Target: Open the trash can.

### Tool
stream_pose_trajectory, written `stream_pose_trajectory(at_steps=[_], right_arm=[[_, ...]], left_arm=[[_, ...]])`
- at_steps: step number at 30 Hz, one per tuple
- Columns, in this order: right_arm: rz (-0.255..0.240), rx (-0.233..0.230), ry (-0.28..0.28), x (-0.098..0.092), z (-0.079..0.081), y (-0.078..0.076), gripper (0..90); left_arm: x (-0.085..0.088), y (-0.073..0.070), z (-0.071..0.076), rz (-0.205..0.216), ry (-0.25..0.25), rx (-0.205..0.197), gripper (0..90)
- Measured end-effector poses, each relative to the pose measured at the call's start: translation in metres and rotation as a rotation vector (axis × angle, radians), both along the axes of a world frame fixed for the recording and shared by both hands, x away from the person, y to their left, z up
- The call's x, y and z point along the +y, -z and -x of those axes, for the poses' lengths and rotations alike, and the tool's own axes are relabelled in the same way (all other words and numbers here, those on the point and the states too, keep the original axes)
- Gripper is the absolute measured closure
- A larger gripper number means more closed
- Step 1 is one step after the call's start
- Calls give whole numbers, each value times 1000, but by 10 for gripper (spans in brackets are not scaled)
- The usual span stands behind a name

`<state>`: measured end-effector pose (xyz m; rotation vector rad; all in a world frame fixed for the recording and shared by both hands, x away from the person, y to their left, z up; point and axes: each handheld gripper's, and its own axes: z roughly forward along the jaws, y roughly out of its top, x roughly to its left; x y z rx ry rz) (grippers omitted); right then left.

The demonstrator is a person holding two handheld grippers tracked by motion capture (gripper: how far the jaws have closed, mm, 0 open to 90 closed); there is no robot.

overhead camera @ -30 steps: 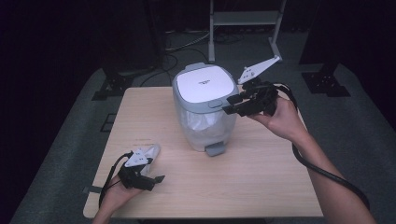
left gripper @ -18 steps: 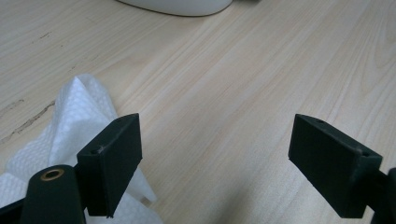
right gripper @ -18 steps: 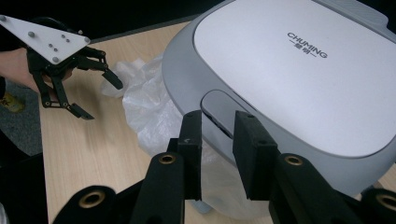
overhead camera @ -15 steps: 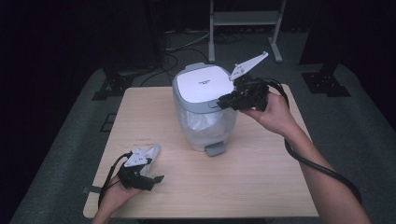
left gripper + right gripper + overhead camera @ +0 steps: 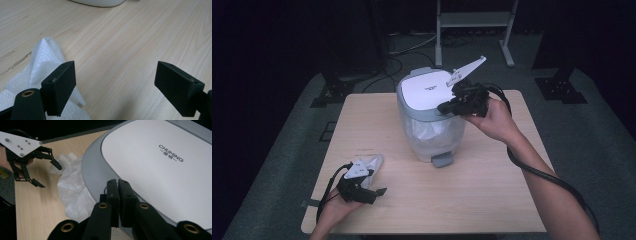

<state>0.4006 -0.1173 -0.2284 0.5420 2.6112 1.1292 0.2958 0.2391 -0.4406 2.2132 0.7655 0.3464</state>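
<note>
A pedal bin (image 5: 432,135) with a white lid (image 5: 427,90) and a grey rim stands at the table's far middle, a clear liner (image 5: 72,192) bulging under the rim. My right gripper (image 5: 444,107) lies at the lid's right edge. Its jaws (image 5: 118,185) have just been closing and now stand pressed together over the grey rim, with nothing seen between them. Near the front left, my left gripper (image 5: 379,182) rests open on the table beside a white paper tissue (image 5: 373,162). The tissue (image 5: 42,65) lies by one jaw of the left gripper (image 5: 116,85), not between the two.
The bin's grey foot pedal (image 5: 443,160) points toward the person. The wooden table (image 5: 492,185) has bare room at front right. A cable trails from the right hand off the table's right side. Stands and a metal frame (image 5: 472,20) rise behind the table.
The right gripper has moved left onto the lid's edge and its jaws have shut. The left gripper and the tissue have stayed where they were.
</note>
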Motion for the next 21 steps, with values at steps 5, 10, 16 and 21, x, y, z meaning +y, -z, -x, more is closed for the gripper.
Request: stream_pose_trajectory(at_steps=[5,10,16,21], right_arm=[[-11,-9,9,2,-1,1,897],[-18,-21,11,3,-1,2,898],[-21,-43,2,3,3,7,899],[-33,-35,-11,2,5,9,899]], left_arm=[[1,1,0,0,0,3,162],[1,0,0,4,-1,5,162],[-1,1,0,4,3,9,162],[-2,1,1,6,8,9,162]])
